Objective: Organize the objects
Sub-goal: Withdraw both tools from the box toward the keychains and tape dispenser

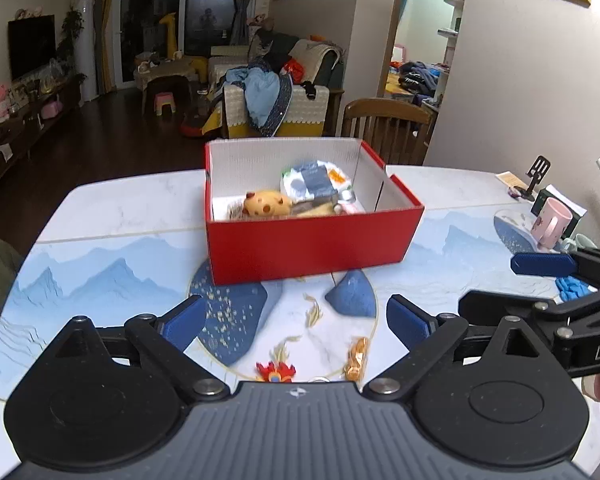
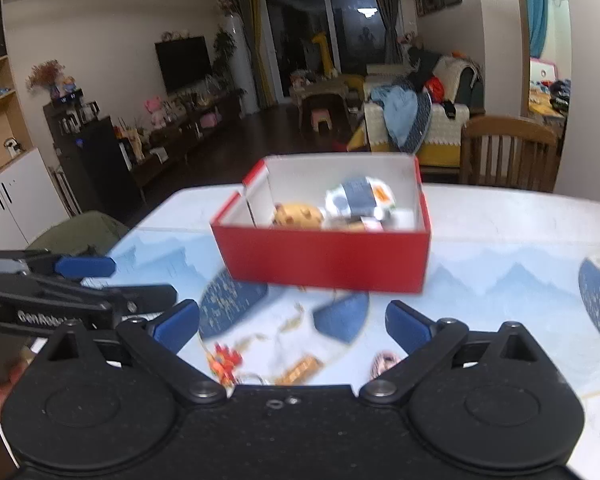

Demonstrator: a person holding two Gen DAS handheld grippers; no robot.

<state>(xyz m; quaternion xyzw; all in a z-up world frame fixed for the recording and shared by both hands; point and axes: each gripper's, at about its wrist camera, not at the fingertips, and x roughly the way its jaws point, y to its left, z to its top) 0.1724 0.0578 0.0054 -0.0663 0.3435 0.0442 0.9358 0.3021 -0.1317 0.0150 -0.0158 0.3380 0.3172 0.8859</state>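
Note:
A red box (image 1: 312, 240) with a white inside stands on the table ahead of both grippers; it also shows in the right wrist view (image 2: 324, 256). It holds a yellow spotted plush (image 1: 266, 203), a white and blue packet (image 1: 314, 180) and other small items. My left gripper (image 1: 294, 322) is open and empty above a red toy (image 1: 276, 372) and a gold-wrapped sweet (image 1: 357, 358). My right gripper (image 2: 292, 324) is open and empty above the red toy (image 2: 224, 362), the gold sweet (image 2: 300, 370) and a striped pink item (image 2: 384, 362). Each gripper shows at the edge of the other's view.
The table (image 1: 100, 248) has a blue mountain print. A pink mug (image 1: 550, 222), a phone stand (image 1: 536, 176) and a blue crumpled item (image 1: 572, 288) sit at its right side. A wooden chair (image 1: 388, 128) stands behind the table.

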